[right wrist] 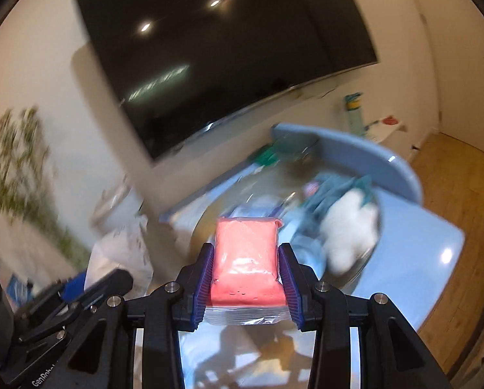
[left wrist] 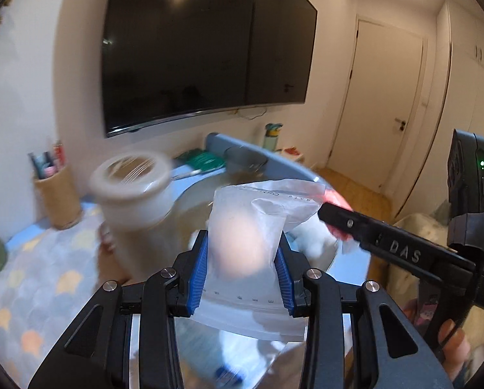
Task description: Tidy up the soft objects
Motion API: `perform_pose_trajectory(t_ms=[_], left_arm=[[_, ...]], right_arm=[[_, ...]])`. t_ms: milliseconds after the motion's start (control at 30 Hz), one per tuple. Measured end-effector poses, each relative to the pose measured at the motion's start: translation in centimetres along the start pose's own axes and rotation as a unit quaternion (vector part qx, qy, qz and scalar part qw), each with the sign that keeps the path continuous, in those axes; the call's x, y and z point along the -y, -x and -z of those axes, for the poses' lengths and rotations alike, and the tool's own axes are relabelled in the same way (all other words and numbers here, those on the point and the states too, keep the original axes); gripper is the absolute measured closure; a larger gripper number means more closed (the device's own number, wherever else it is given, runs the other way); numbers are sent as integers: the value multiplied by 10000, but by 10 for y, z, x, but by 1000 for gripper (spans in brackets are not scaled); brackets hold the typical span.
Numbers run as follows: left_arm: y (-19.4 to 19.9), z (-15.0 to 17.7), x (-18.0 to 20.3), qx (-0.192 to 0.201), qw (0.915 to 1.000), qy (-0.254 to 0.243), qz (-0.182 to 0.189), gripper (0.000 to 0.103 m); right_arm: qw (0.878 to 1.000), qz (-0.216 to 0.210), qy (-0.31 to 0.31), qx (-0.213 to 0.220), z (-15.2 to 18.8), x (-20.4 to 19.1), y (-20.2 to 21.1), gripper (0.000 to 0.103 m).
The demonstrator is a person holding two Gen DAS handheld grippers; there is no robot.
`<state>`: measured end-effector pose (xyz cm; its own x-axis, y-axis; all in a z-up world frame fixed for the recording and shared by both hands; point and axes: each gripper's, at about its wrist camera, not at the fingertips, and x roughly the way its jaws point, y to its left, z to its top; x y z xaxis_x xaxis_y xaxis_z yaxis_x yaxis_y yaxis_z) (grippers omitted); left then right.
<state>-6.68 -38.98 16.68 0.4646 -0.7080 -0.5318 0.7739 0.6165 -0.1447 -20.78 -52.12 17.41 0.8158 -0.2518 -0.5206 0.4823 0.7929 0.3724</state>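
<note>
My left gripper (left wrist: pixel 242 253) is shut on a clear zip bag holding a pale peach lump (left wrist: pixel 242 243), held above a round bowl (left wrist: pixel 190 201). My right gripper (right wrist: pixel 246 259) is shut on a clear bag of pink putty (right wrist: pixel 246 259); it also shows at the right of the left wrist view (left wrist: pixel 339 220). The bowl (right wrist: pixel 362 259) holds a white fluffy piece (right wrist: pixel 349 230) and teal cloth (right wrist: pixel 332 188). The left gripper's body shows at lower left in the right wrist view (right wrist: pixel 89 295).
A translucent white jar (left wrist: pixel 135 201) stands left of the bowl on a light blue table (right wrist: pixel 420 246). A woven pen holder (left wrist: pixel 57 194), a blue curved lid (right wrist: pixel 355 149), a water bottle (left wrist: pixel 272 136) and a wall TV (left wrist: pixel 206 48) stand behind.
</note>
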Motion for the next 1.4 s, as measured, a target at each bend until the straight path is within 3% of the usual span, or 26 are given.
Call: perform_pose_trajectory(t_ms=[100, 167, 300, 533, 633, 667, 733, 900, 1167, 1267, 1400], left_arm=[[-19, -21, 4, -30, 9996, 252, 148, 68], [-35, -36, 4, -65, 9991, 406, 65, 68], [-59, -56, 5, -96, 9983, 536, -197, 68], [-106, -70, 0, -493, 9953, 653, -513, 65], [-112, -70, 3, -471, 9964, 582, -398, 50], [-113, -72, 6, -421, 9969, 526, -402, 42], [-111, -72, 8, -389, 9976, 456, -339, 33], [-81, -65, 24, -274, 9995, 167, -6, 30], [7, -53, 11, 158, 9990, 218, 351, 30], [41, -43, -8, 278, 9991, 284, 171, 23], [83, -24, -42, 372, 9979, 516, -143, 23]], right_arm=[[9996, 197, -80, 185, -33, 14, -5, 64], [9995, 113, -220, 198, -53, 21, -15, 64], [9990, -81, -441, -70, -85, 32, -50, 64], [9962, 34, -616, -615, -96, 47, -105, 63], [9966, 214, -344, -719, -95, 43, -116, 54], [9966, 241, -305, -728, -93, 43, -117, 40], [9966, 144, -439, -688, -91, 50, -114, 37], [9958, -51, -824, -393, -81, 64, -78, 37], [9973, -505, -534, -74, -57, 34, -11, 25], [9974, -674, -237, -81, -43, 12, 9, 23], [9950, -939, 128, -299, -23, -18, 14, 23]])
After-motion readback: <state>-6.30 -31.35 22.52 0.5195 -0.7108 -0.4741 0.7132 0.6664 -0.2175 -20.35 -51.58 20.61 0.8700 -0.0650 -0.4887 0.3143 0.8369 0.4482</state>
